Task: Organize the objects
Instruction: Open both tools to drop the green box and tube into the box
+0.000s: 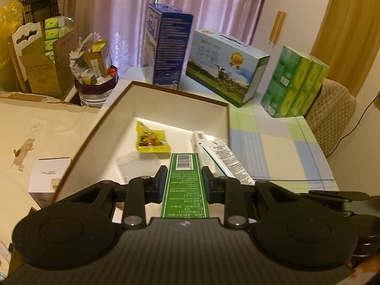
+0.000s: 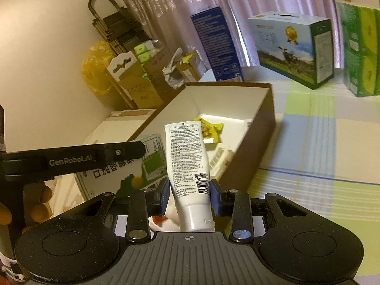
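Collection stage of an organizing task, seen from both wrist views. The left gripper [image 1: 184,181] has its fingers [image 1: 162,182] clamped on the long sides of one green box [image 1: 184,185], held lengthwise with the barcode end pointing forward over the near part of the tray [image 1: 175,101]. The right gripper [image 2: 190,196] has its fingers [image 2: 215,196] clamped on one white tube [image 2: 187,163] just above the cap, the flat crimped end pointing forward and up; this tube also shows at the right of the left view [image 1: 225,163], over the tray's near right corner.

The tray, an open shallow carton with white inside and brown outer walls, stands on the checked surface [image 1: 273,147] and apparently serves as the collecting place. Both items are held above or just beside its near edge, judged ready for lowering inside.

Counted contents lying in the tray: one yellow packet [image 1: 152,140] near the middle, one small white box [image 1: 199,136] at the right wall, and one clear bag [image 1: 134,163] near the front, faint and blurred.

Along the far edge of the surface stand one blue box [image 1: 168,47], one milk carton [image 1: 225,67] and one green tissue pack [image 1: 295,84], well apart from the tray.
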Available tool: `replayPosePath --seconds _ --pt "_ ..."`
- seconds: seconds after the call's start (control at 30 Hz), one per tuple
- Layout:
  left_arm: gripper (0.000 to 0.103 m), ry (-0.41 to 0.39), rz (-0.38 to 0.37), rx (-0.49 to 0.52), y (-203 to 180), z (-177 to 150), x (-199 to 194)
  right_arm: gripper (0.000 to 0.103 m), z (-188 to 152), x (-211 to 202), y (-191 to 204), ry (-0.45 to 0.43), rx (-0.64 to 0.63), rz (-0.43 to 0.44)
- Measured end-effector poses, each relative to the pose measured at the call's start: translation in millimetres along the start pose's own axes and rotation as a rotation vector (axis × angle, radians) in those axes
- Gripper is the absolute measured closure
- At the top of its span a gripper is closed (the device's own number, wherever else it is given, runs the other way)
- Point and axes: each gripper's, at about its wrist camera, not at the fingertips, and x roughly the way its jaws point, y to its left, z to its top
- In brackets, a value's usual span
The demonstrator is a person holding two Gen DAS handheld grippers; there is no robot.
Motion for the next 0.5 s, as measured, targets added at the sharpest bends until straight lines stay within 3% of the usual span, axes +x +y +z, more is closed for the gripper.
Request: replayPosePath --seconds 0.5 --pt "0.077 0.076 -0.012 0.020 52.2 17.7 60.2 0.070 20.5 78.8 20.4 0.050 0.022 -0.121"
